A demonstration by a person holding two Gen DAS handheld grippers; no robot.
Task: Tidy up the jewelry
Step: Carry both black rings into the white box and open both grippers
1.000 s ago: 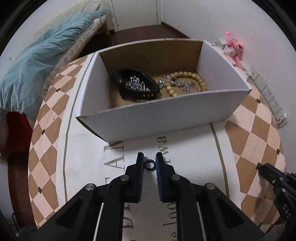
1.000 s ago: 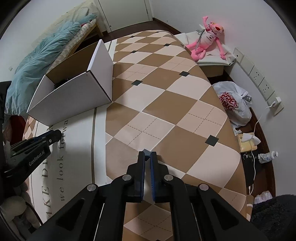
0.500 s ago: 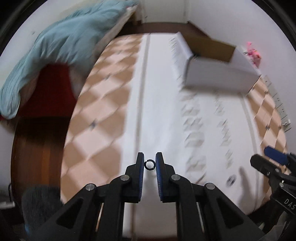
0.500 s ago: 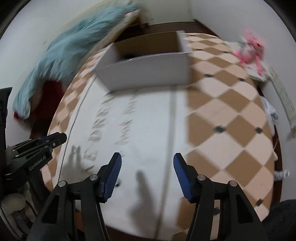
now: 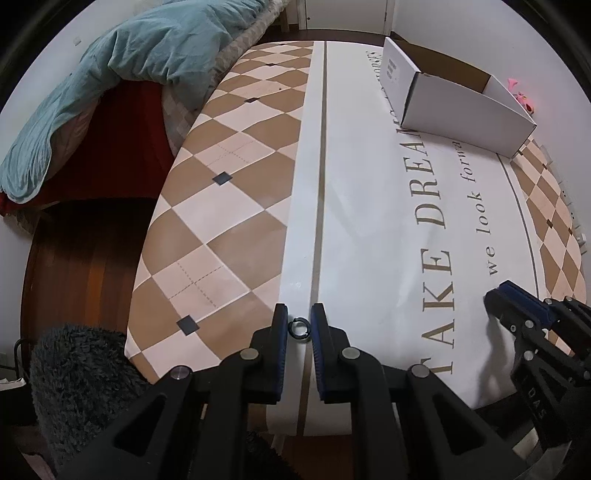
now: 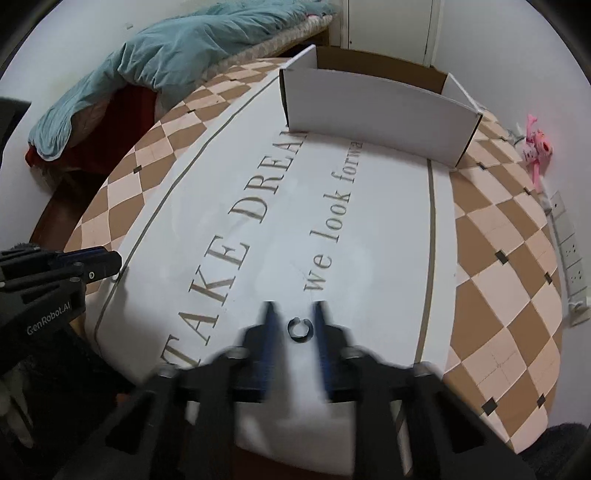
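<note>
We held one small ring (image 5: 298,328) clamped in the left gripper (image 5: 298,326) while the right gripper (image 6: 294,328), jaws just closing around a second ring (image 6: 300,328) but not yet touching it, should next pinch it for the box (image 6: 376,110).

Place: a home bedroom.
Bed: a rumpled teal quilt (image 5: 122,70) lies heaped on a mattress along the wall.
Surface: a brown-and-cream diamond-patterned cloth (image 5: 236,177) with printed lettering covers it.
Floor: dark reddish wood boards (image 5: 81,254).
Wall: white, with a row of power sockets (image 6: 567,236).
Toy: a pink plush figure (image 6: 537,147) lies by the wall.
Door: white panels (image 6: 388,26) at the back.
</note>
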